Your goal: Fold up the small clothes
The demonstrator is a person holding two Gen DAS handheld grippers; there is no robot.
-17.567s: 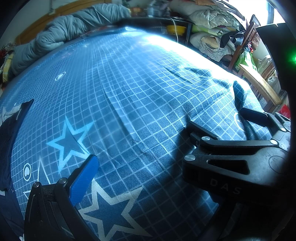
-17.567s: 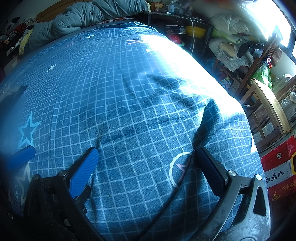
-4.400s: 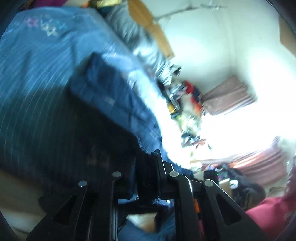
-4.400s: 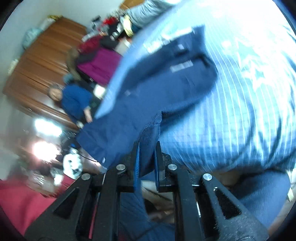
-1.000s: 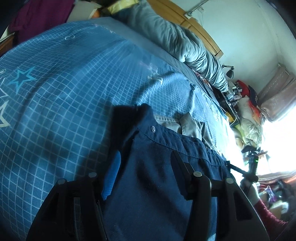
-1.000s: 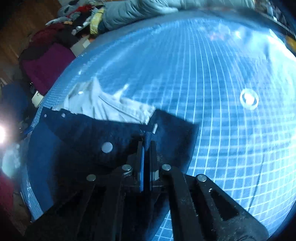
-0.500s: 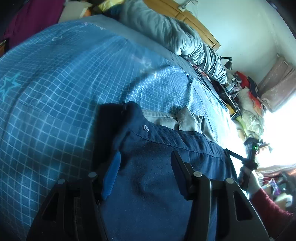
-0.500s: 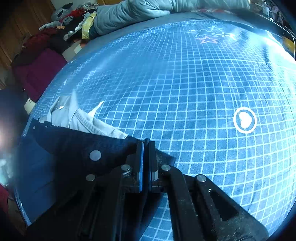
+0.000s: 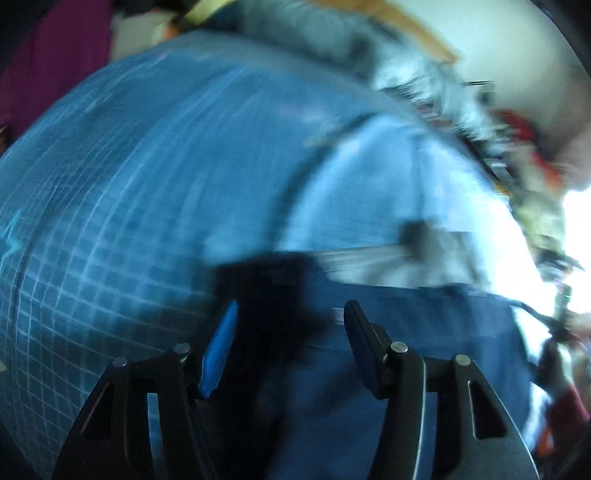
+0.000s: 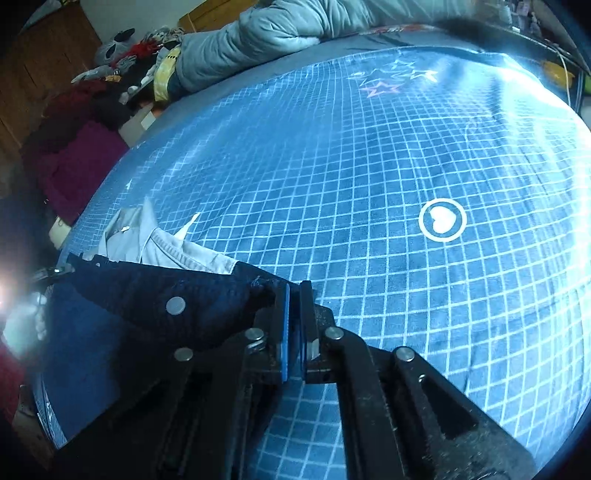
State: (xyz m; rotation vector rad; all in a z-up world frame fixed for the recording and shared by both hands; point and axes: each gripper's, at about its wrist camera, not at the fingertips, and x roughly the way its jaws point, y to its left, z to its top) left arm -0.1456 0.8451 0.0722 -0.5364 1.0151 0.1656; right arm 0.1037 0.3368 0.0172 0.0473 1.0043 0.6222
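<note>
Dark navy shorts (image 10: 147, 299) lie on the blue checked bed sheet (image 10: 369, 177), waistband with a metal snap facing up and pale pocket lining (image 10: 162, 247) showing beyond it. My right gripper (image 10: 293, 288) is shut on the waistband's right corner. In the blurred left wrist view the same shorts (image 9: 406, 332) spread under my left gripper (image 9: 288, 317), which stands open just above the dark cloth with nothing between its fingers.
A grey quilt (image 10: 280, 33) is bunched along the bed's far edge. Piled clothes and a magenta garment (image 10: 77, 162) sit beyond the left edge. A heart-in-circle print (image 10: 442, 219) marks the sheet to the right of the shorts.
The left gripper is moving fast and its view has blurred; it stays open over the shorts. The right gripper keeps its hold on the waistband corner and has drawn it slightly nearer.
</note>
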